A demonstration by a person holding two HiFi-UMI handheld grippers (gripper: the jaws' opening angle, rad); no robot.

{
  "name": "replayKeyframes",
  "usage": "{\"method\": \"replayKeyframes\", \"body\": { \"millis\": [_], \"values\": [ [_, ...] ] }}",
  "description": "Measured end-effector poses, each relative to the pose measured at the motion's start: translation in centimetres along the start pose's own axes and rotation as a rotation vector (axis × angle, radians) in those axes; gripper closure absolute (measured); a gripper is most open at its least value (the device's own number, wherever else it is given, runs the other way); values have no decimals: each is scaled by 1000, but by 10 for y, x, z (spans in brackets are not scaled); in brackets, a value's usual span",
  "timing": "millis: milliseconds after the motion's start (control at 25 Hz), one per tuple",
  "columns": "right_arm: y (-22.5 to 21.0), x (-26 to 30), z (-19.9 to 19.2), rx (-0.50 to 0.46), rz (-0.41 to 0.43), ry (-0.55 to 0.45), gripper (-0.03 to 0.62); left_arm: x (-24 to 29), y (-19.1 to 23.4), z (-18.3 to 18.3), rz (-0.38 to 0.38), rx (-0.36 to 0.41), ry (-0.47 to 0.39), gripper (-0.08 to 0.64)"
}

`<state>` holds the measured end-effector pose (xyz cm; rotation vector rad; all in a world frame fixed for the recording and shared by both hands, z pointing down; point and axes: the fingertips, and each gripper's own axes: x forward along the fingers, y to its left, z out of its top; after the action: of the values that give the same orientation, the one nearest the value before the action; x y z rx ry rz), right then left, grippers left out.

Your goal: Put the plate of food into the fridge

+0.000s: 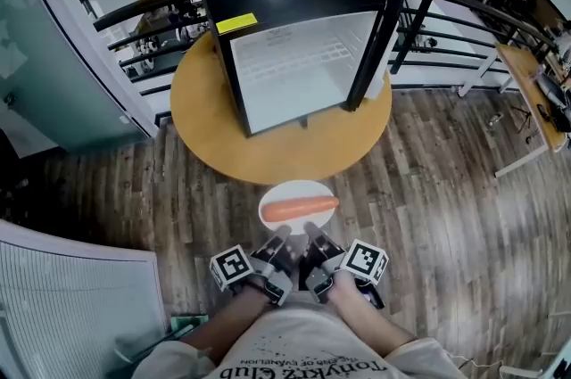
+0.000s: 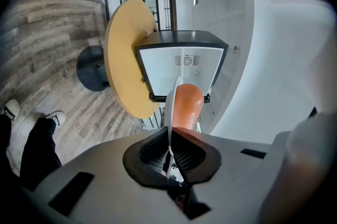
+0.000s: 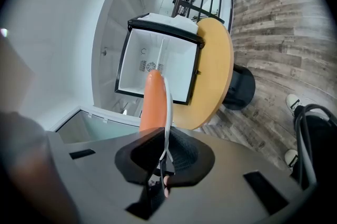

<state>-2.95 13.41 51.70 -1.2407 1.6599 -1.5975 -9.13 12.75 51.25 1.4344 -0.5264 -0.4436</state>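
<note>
A white plate (image 1: 284,193) with an orange sausage (image 1: 299,208) on it hangs level over the wooden floor, just short of the round table. My left gripper (image 1: 280,234) is shut on the plate's near rim, and my right gripper (image 1: 311,231) is shut on the same rim beside it. In the left gripper view the plate (image 2: 172,104) stands edge-on between the jaws with the sausage (image 2: 186,107) to its right. In the right gripper view the plate (image 3: 167,112) runs into the jaws beside the sausage (image 3: 152,101). The black mini fridge (image 1: 299,43) stands on the table, door open, its white inside facing me.
The round yellow table (image 1: 268,145) carries the fridge. The fridge's open door (image 1: 382,34) sticks out at its right side. A black railing (image 1: 464,20) runs behind and to the right. A white panel (image 1: 71,306) stands at lower left.
</note>
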Motion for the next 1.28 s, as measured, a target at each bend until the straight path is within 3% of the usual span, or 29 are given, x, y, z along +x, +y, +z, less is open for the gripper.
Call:
{"method": "replayKeyframes", "body": {
  "millis": [520,840,1280],
  "values": [
    [-3,64,131,-30,5,104,552,135,-21,42,-25,0,-100,528],
    [-12,84,173,-30,17,153,552,174,-13,52,27,-3,-157,528],
    [-10,108,174,6,-11,161,552,181,-14,76,49,-27,-144,528]
  ]
}}
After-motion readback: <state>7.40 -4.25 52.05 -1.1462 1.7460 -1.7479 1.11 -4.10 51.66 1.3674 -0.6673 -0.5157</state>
